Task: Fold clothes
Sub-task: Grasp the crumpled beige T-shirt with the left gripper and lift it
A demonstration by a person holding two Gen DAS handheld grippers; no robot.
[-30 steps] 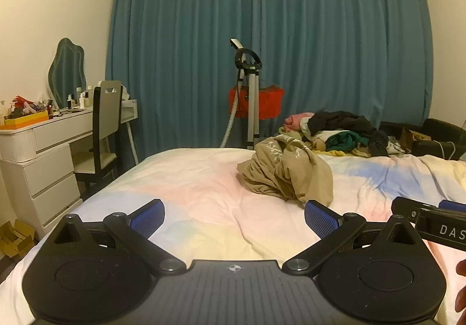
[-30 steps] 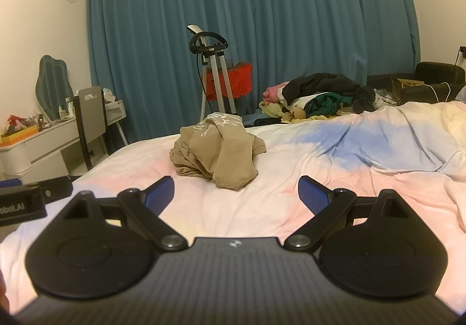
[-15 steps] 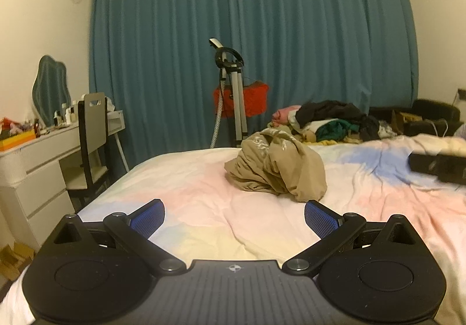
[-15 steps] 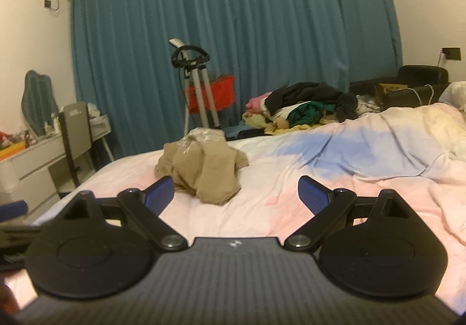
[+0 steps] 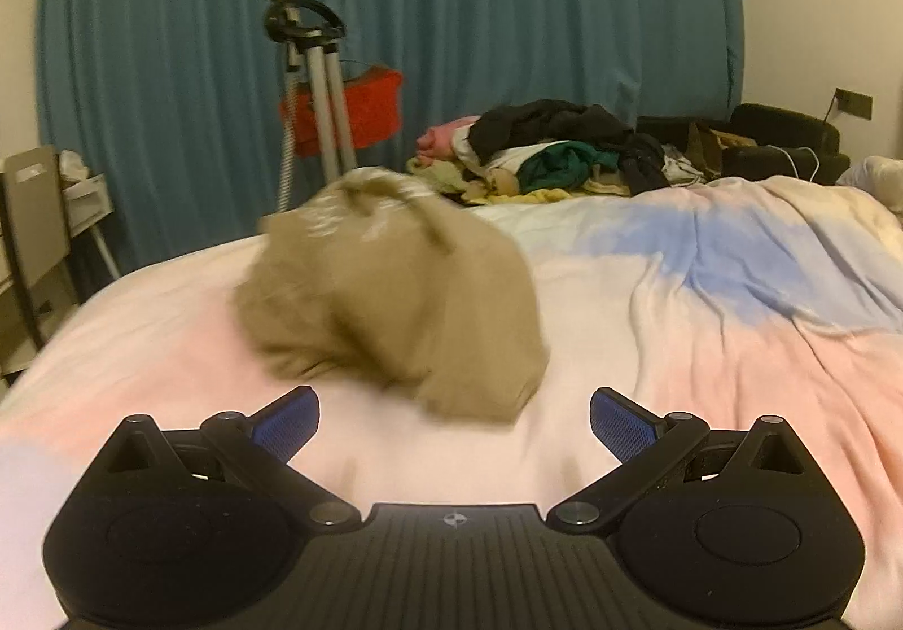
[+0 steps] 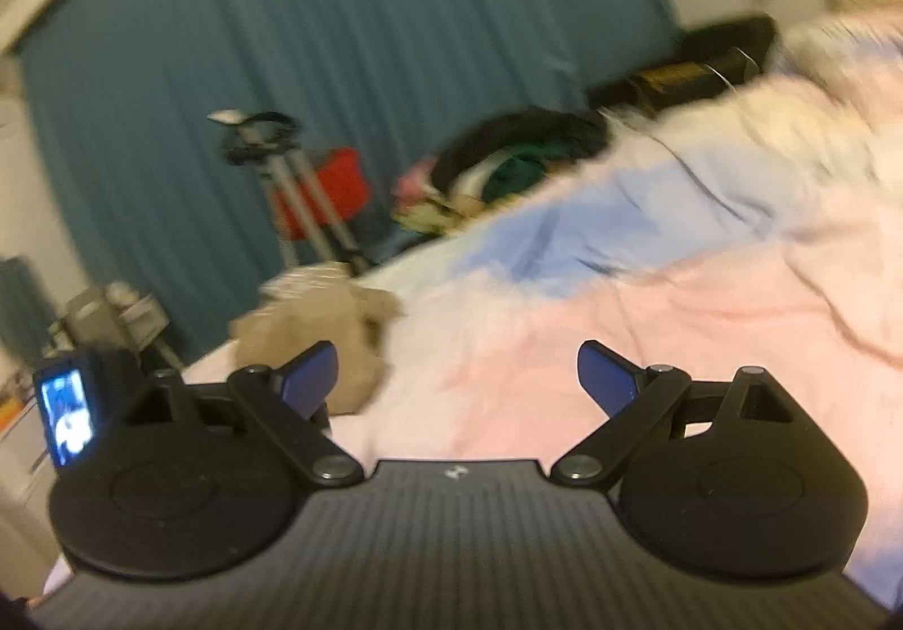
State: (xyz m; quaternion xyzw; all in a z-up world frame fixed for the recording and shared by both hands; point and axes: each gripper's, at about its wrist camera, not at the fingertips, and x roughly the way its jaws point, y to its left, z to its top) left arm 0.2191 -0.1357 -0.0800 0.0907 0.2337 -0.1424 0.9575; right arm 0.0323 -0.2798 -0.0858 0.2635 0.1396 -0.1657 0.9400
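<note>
A crumpled tan garment [image 5: 389,302] lies in a heap on the pastel bed cover [image 5: 705,325]. In the left wrist view it is just beyond my left gripper [image 5: 454,421], which is open and empty, its blue pads wide apart. In the blurred, tilted right wrist view the tan garment [image 6: 321,325] lies behind the left finger of my right gripper [image 6: 457,376], which is open and empty. The back of the left gripper unit with a lit screen [image 6: 70,412] shows at the far left.
A pile of mixed clothes [image 5: 542,156] lies at the bed's far side. A tripod [image 5: 313,82] and a red basket [image 5: 350,113] stand before the teal curtain [image 5: 508,9]. A chair [image 5: 28,218] stands at the left. Dark items [image 5: 784,139] sit at the far right.
Both grippers moved forward and right toward the tan garment, which now looms larger. The right gripper has tilted and its view is blurred. Both stay open.
</note>
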